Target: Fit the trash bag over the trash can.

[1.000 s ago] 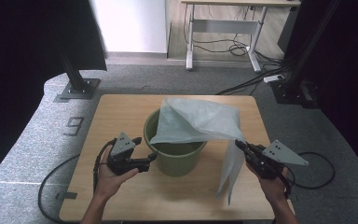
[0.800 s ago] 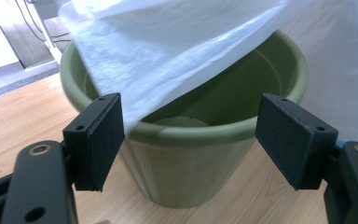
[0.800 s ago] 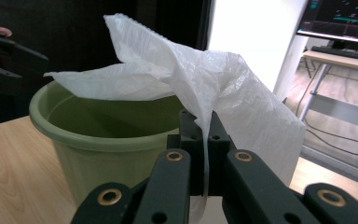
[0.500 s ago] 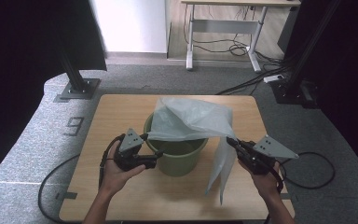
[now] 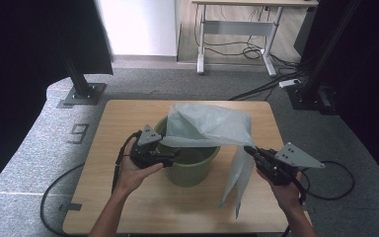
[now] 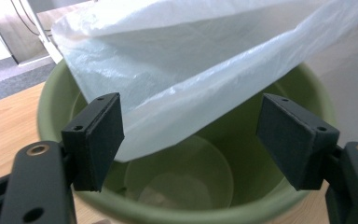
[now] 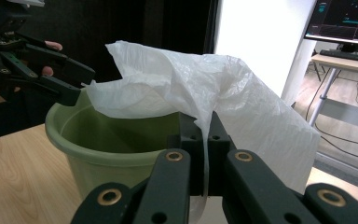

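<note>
Left hand (image 5: 135, 173) comes in from the lower left, forearm angled up toward the table centre; it holds the left gripper (image 5: 173, 157) level at the near-left rim of the green bucket (image 5: 192, 170). Its jaws stand wide apart, gripping nothing — the bucket's mouth shows between them in the left gripper view.

Right hand (image 5: 285, 190) enters from the lower right, gripper pointing up and left. The right gripper (image 7: 208, 140) is clamped on the white plastic bag (image 5: 209, 126), a fold of film pinched between its closed jaws.

Bucket stands upright near the middle of the wooden table (image 5: 123, 123). The bag is draped across its top, part sagging into the opening, a loose tail hanging down to the bucket's right. Bucket floor looks bare apart from a pale patch — cannot tell what.
</note>
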Tool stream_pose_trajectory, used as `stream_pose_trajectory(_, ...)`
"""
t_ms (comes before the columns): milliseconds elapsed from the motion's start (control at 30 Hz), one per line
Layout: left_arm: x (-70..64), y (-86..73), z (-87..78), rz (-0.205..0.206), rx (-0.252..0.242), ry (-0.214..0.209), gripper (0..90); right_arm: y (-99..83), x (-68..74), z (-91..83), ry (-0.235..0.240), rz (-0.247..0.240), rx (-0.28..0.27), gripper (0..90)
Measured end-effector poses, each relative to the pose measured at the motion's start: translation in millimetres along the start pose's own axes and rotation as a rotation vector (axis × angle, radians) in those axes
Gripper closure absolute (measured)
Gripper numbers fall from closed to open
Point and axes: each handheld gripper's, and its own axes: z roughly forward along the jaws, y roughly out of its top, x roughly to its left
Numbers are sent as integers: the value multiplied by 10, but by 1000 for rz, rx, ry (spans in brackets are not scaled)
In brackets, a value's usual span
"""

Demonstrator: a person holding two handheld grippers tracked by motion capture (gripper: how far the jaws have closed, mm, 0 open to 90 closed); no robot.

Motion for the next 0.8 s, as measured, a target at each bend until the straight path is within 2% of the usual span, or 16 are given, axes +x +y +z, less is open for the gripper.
stream_pose_trajectory(267,-91,92,92,-18,-19,6,225,45,-34,25,9,26,-10,883)
stream_pose_trajectory(567,-211,175,219,23,8,-56,248,113,-2,93,22,43,-27,884)
stream_pose_trajectory(667,-227,180,247,26,16,-47,324,133,19,92,24,40,-35,884)
stream_pose_trajectory(800,-228,172,272,20,22,-69,542,150,46,90,28,35,-37,883)
